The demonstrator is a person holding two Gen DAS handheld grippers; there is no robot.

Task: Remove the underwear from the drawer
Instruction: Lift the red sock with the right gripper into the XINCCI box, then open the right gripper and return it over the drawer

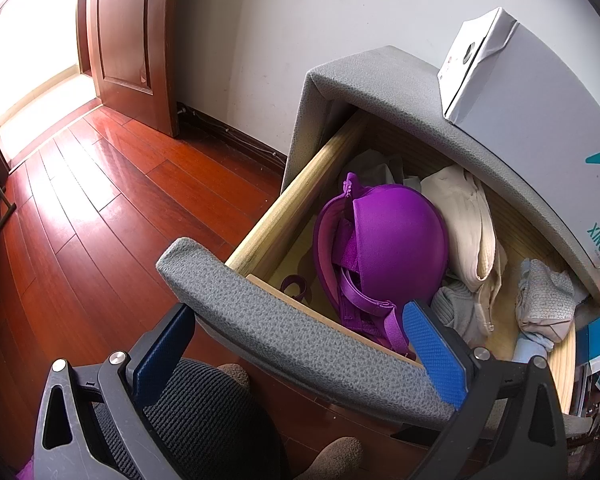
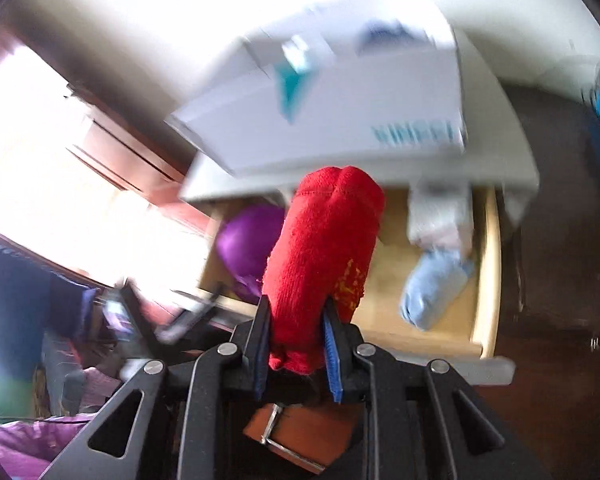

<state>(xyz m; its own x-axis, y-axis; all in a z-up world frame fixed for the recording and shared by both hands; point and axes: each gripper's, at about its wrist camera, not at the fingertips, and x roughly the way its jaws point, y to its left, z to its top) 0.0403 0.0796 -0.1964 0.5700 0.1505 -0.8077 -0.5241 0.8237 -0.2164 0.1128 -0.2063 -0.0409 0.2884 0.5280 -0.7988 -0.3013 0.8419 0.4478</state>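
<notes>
Both of your grippers show: your right gripper [image 2: 296,334] is pinched on a red knitted garment [image 2: 326,248] held above the open drawer [image 2: 488,264], while your left gripper [image 1: 300,344] stands spread wide, straddling the drawer's grey front [image 1: 300,344] without pinching it. Beyond the left fingers lie a purple bra [image 1: 384,248] and cream cloth [image 1: 468,224]. A white box [image 1: 540,128] on the overhanging top crowds the room above.

Motion blur smears the white box [image 2: 332,92] lettering beyond reading.
</notes>
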